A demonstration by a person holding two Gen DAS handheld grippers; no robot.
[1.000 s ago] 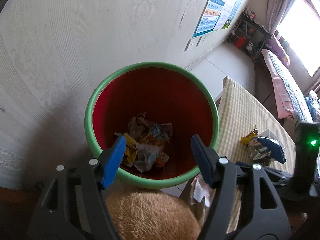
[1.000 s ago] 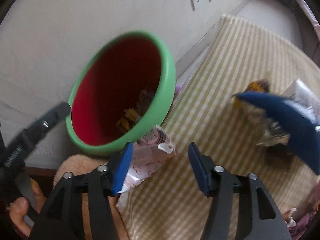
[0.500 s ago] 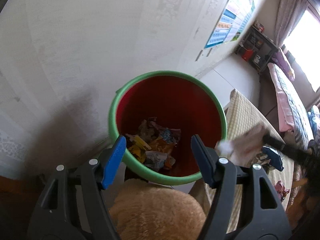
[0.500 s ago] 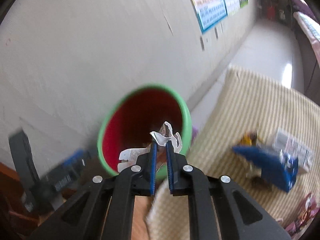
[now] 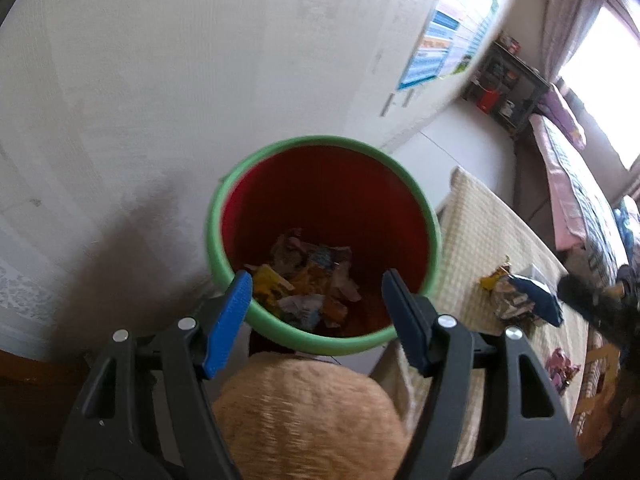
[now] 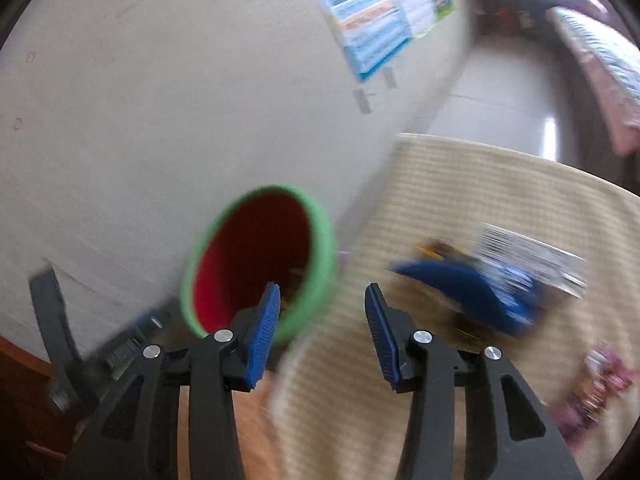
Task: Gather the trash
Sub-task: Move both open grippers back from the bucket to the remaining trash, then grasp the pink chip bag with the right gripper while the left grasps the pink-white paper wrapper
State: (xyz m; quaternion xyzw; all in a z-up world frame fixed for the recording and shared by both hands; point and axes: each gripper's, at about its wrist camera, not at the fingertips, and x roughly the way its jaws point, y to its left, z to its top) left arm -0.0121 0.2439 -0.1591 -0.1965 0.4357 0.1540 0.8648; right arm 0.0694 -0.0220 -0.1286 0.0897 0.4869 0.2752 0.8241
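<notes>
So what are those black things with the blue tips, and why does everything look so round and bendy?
Those are two grabbing tools, and a person holds one in each hand. Each tool has a small camera that looks out along its two fingers, and its wide lens bends the room. One picture comes from the left gripper, the other from the right gripper. Both are open and hold nothing. In front of them is a red bucket with a green rim, used as a bin, and crumpled wrappers lie at its bottom. Beside it is a checked cloth with more trash on it: a blue packet among other wrappers, and something pink nearer the edge. The right picture is smeared because that tool is moving.
</notes>
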